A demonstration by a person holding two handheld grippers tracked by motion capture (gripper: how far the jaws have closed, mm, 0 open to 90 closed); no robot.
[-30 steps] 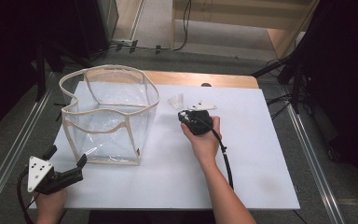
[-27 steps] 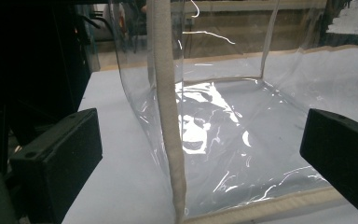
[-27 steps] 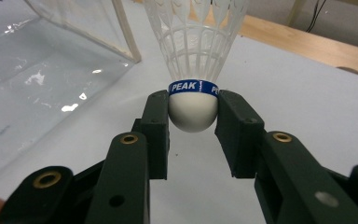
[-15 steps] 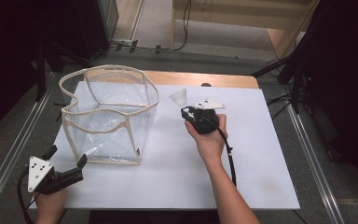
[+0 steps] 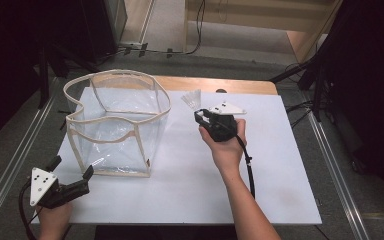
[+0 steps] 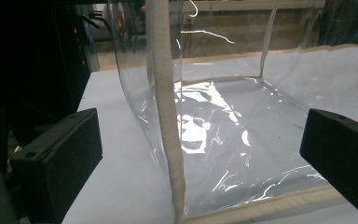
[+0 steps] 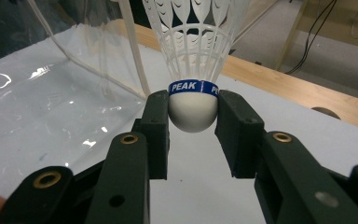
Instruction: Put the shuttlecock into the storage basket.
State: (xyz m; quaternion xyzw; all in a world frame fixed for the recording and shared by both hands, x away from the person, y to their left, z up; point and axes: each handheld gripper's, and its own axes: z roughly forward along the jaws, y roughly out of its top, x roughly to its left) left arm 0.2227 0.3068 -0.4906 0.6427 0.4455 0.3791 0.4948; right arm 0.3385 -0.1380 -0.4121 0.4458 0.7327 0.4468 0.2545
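Observation:
A white shuttlecock [image 7: 196, 56] with a blue band is pinched by its round cork between the pads of my right gripper [image 7: 193, 122], feathers pointing up. From above, the shuttlecock [image 5: 192, 99] sticks out of the right gripper [image 5: 200, 114] above the white table top [image 5: 280, 165], just right of a clear plastic bag [image 5: 116, 125] with cream edging that stands open. My left gripper [image 5: 72, 176] rests at the table's front left corner, jaws wide apart, facing the clear bag's [image 6: 223, 116] near corner seam with nothing between them.
A wooden strip [image 5: 215, 85] runs along the table's far edge. Metal rails [image 5: 330, 165] flank the table. Cables lie on the floor behind, and dark stands rise at both sides. A black cable [image 5: 249, 170] trails from the right gripper.
My right gripper has lifted the shuttlecock off the table and carried it a little up and away from the person. The left gripper has stayed put.

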